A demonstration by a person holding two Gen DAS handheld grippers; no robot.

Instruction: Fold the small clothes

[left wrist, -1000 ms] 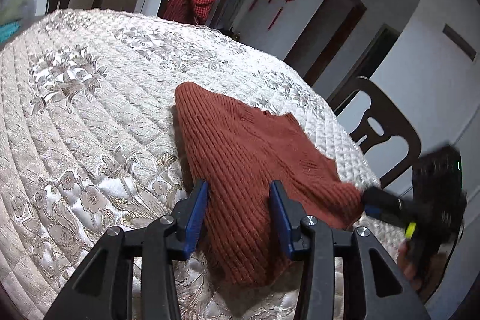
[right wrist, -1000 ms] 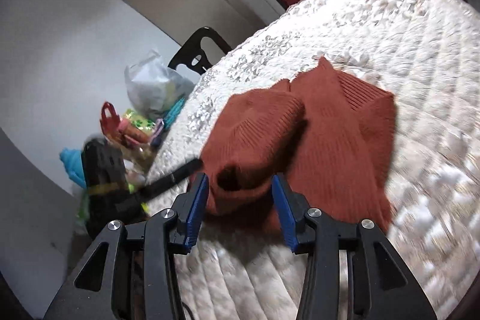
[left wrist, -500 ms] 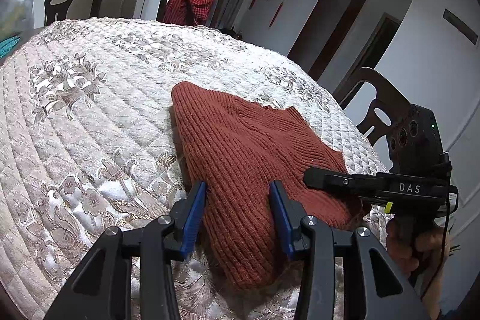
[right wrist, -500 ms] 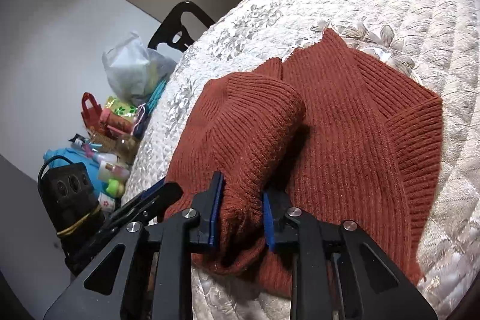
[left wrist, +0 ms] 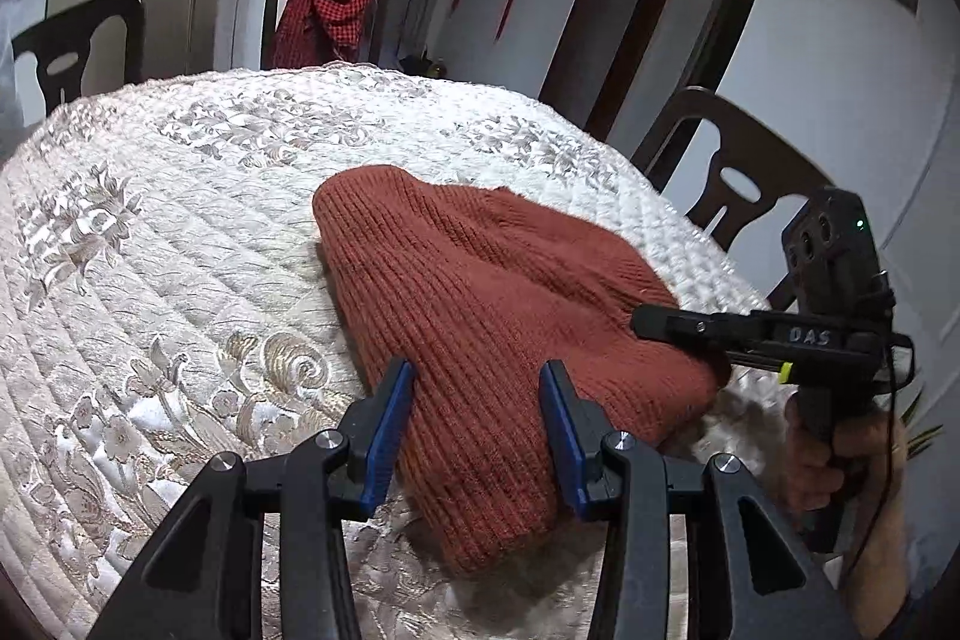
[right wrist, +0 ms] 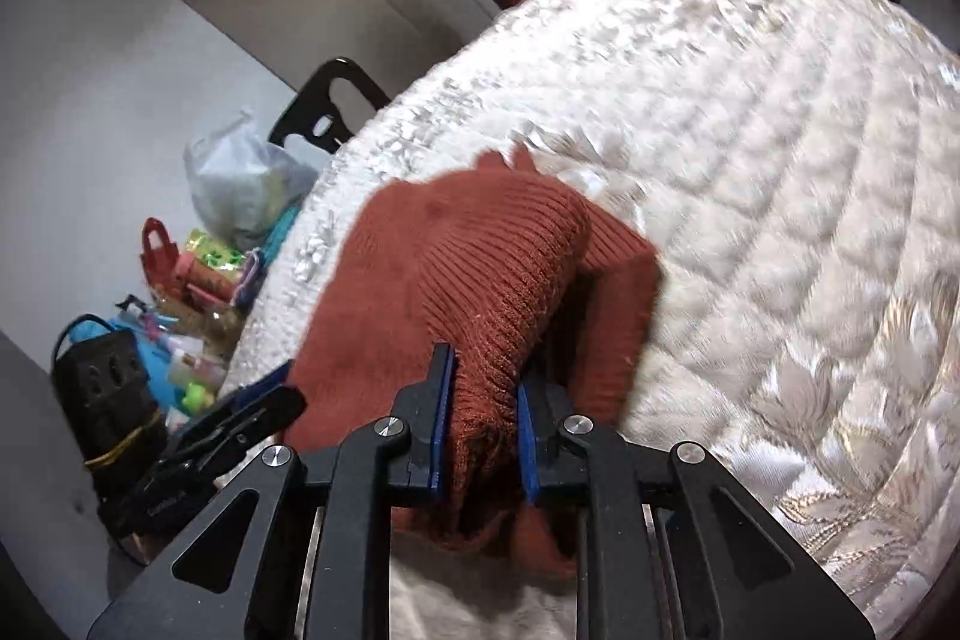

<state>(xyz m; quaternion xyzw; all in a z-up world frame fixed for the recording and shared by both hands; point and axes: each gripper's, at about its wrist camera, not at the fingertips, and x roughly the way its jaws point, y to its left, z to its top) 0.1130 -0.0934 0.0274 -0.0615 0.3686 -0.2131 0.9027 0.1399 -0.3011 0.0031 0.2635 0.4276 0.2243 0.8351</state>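
A rust-red knitted sweater point(left wrist: 480, 292) lies folded on the white quilted table cover point(left wrist: 180, 220). My left gripper point(left wrist: 477, 394) is open, its blue pads either side of the sweater's near edge, not clamped. My right gripper point(right wrist: 480, 388) is shut on a bunched fold of the sweater point(right wrist: 480, 268) and holds that fold lifted above the cover. The right gripper also shows in the left wrist view point(left wrist: 648, 319), at the sweater's right end. The left gripper shows in the right wrist view point(right wrist: 264, 394), at the sweater's left edge.
Dark chairs stand around the table point(left wrist: 738, 172) point(left wrist: 78, 46); one carries a red checked cloth point(left wrist: 324, 4). In the right wrist view a plastic bag point(right wrist: 240, 178) and colourful clutter point(right wrist: 198, 274) sit beyond the table's left edge. The table edge is near both grippers.
My right gripper closed on the sweater's fold and lifted it, pulling the cloth up and over. The left gripper stayed open at the sweater's near edge.
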